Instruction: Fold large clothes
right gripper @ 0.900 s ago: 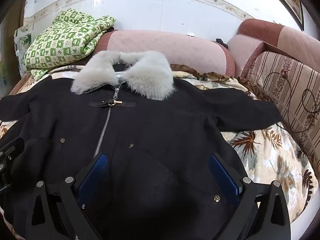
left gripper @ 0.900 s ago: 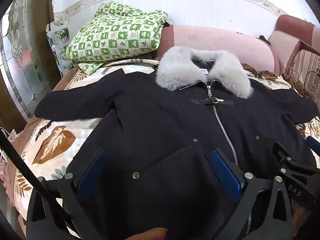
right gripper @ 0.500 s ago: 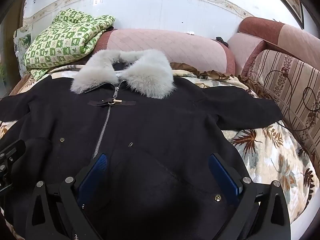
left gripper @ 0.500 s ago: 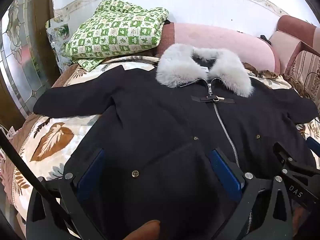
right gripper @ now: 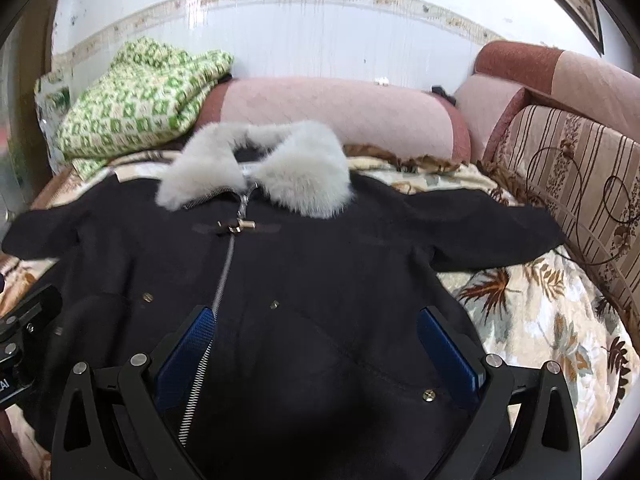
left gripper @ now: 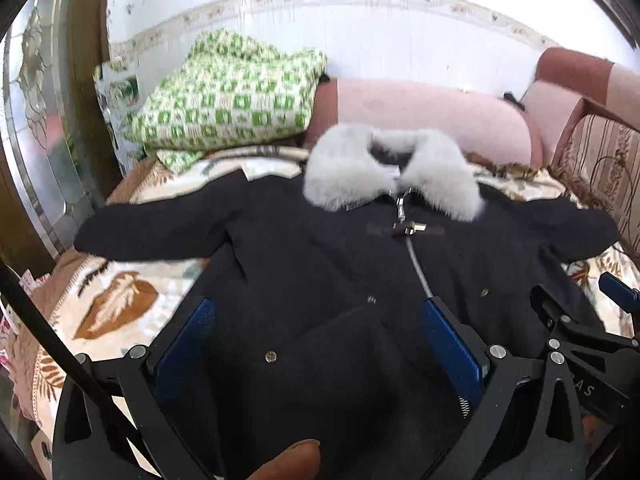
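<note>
A black coat (left gripper: 320, 264) (right gripper: 340, 264) with a grey fur collar (left gripper: 392, 168) (right gripper: 256, 164) lies spread face up on a leaf-patterned bed cover (left gripper: 116, 300), zip closed, both sleeves stretched out sideways. My left gripper (left gripper: 316, 312) hovers open over the coat's lower left front, its blue pads (left gripper: 184, 344) wide apart with nothing between them. My right gripper (right gripper: 316, 320) hangs open over the lower right front beside the zip (right gripper: 224, 272). Part of the right gripper's frame (left gripper: 580, 340) shows at the left view's right edge.
A folded green-and-white checked quilt (left gripper: 228, 96) rests at the back left against a pink bolster (right gripper: 340, 116). A striped sofa arm (right gripper: 568, 184) borders the right side. A glass-panelled door (left gripper: 36, 120) stands on the left. A fingertip (left gripper: 296, 460) shows at the bottom.
Both views have tilted upward, showing more wall; the coat sits lower in both pictures. The coat itself has not moved and both grippers stay open.
</note>
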A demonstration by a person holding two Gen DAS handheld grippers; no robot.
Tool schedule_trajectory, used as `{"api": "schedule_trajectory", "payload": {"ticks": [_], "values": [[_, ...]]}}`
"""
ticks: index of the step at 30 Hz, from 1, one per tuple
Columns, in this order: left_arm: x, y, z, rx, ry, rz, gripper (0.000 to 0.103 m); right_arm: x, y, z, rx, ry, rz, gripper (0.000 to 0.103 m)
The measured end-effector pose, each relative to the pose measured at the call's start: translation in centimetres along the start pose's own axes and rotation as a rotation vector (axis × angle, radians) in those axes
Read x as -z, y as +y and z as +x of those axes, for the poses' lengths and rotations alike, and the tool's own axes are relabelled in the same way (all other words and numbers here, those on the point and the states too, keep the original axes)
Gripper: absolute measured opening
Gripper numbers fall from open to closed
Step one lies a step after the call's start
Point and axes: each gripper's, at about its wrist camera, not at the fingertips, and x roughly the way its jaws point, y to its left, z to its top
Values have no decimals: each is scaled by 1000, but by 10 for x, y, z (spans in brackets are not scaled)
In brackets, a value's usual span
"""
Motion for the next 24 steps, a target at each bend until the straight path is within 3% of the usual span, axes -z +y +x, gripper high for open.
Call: {"api": "schedule_trajectory", "payload": {"ticks": [10, 17, 24], "values": [[8, -10, -86, -22, -150, 11, 103, 0, -12, -70, 92, -166, 71, 102], [40, -1, -124, 35, -58, 14, 103, 31, -29, -111, 103, -165, 130, 102], [82, 2, -159, 111, 37, -39, 99, 67, -45, -131, 122, -90, 132, 102]]}}
